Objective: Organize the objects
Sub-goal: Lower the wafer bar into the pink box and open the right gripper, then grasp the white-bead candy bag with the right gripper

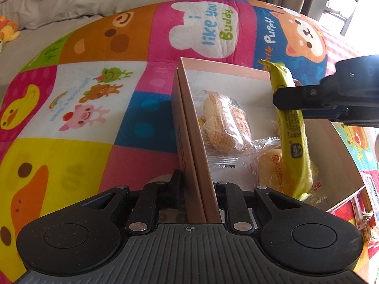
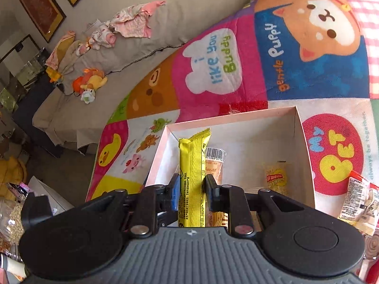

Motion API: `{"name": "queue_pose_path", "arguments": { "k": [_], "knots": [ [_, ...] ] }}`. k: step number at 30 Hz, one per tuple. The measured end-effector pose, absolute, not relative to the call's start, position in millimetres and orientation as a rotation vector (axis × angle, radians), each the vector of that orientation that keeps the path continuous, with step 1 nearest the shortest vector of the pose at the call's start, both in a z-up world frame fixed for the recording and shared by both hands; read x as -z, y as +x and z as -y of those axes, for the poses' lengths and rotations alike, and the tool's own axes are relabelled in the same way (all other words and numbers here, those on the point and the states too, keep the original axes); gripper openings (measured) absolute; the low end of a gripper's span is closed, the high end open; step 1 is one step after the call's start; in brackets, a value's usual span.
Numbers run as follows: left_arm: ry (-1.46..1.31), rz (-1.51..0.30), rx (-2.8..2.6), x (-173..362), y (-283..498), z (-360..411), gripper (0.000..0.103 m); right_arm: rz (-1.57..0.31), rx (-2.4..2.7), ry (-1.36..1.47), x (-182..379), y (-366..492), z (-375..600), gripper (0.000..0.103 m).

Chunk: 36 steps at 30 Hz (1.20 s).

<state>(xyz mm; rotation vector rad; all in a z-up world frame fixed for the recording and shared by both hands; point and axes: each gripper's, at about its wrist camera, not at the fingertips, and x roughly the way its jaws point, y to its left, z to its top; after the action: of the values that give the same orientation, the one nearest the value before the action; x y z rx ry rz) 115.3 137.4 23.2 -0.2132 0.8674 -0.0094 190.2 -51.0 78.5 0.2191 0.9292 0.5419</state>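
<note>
While the left gripper (image 1: 197,182) is clamped on the near wall of the pink box (image 1: 189,127), the right gripper (image 2: 191,189) is closed on a yellow snack bar (image 2: 192,179), held above the box interior. Inside the box lie a clear-wrapped pastry (image 1: 227,123) by the gripped wall and a round bun (image 1: 272,168) beside it. The box rests on a cartoon-print play mat (image 1: 94,94).
</note>
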Motion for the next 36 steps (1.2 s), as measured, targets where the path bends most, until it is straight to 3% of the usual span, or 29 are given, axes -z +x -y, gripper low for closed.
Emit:
{"name": "queue_pose_path", "arguments": {
  "k": [9, 17, 24, 29, 36],
  "knots": [
    [-0.215, -0.865, 0.007, -23, 115, -137, 0.020, -1.039, -0.564, 0.346, -50, 200, 59, 0.023],
    [-0.214, -0.865, 0.005, -23, 115, -137, 0.020, -0.889, -0.489, 0.242, -80, 157, 106, 0.026],
    [-0.206, -0.863, -0.010, -23, 114, -134, 0.019, -0.739, -0.232, 0.136, -96, 108, 198, 0.049],
    [-0.194, -0.868, -0.018, -24, 116, -131, 0.019, -0.783, -0.093, 0.153, -71, 79, 252, 0.056],
    [-0.166, -0.877, -0.026, -25, 119, -127, 0.019, -0.767, -0.087, 0.042, -45, 42, 245, 0.064]
  ]
}}
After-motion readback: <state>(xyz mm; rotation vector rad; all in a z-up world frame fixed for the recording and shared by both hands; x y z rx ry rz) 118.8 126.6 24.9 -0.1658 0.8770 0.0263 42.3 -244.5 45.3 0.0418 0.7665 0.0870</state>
